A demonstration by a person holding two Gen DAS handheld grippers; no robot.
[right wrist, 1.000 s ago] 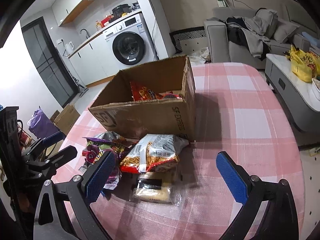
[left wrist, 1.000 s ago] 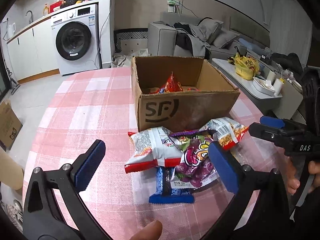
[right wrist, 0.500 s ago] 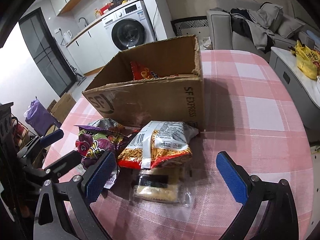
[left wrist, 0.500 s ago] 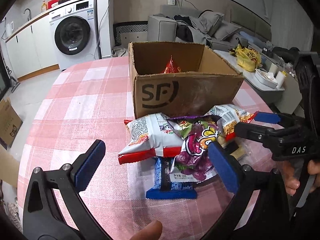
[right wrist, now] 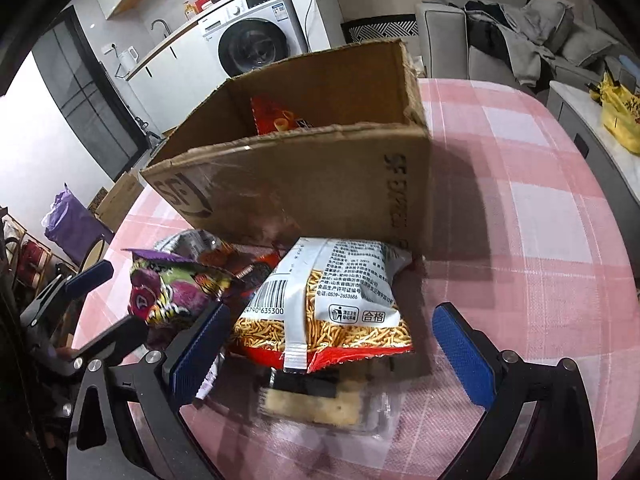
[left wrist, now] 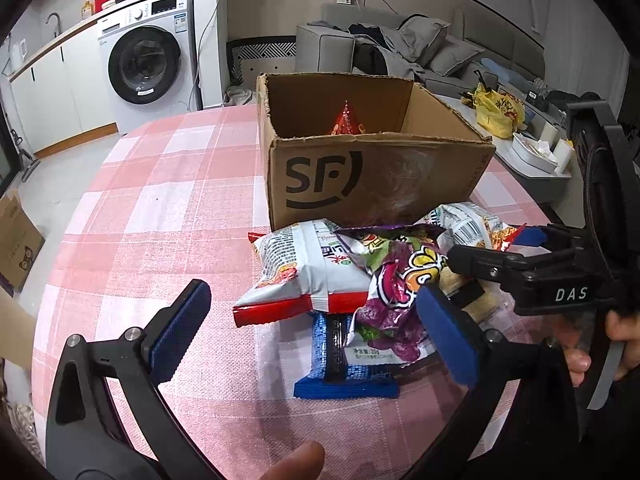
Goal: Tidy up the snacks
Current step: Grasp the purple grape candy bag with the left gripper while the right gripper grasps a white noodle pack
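— Pink and white checks cover the round table (left wrist: 168, 184), with a washing machine (left wrist: 146, 64) and a grey sofa (left wrist: 400, 48) behind it. What's holding things?

— One cardboard box (left wrist: 372, 176), open at the top, printed SF on the near wall. Inside, a single red snack bag (right wrist: 276, 118) leans against the far side; I can't see the rest of the floor of the box.

— And outside it?

— A heap of packets on the cloth, touching the box's front wall. I count five. One white bag with a red bottom edge (left wrist: 296, 276) on the left side of the heap. One purple bag (left wrist: 396, 280) lying partly over it. One blue wrapped packet (left wrist: 340, 364) underneath those two, nearest the left camera. One white and red bag of noodle sticks (right wrist: 332, 304) at the right end, against the box corner. One clear pack of pale crackers (right wrist: 316, 400) under that bag's near edge.

— The tools?

— Two. The left gripper (left wrist: 316, 328) has its blue pads spread wide, empty, its right pad in front of the purple bag. The right gripper (right wrist: 332, 356) is also spread wide, empty, its pads on either side of the noodle bag and cracker pack, nothing pinched. A hand (left wrist: 600, 344) holds the right tool's handle.
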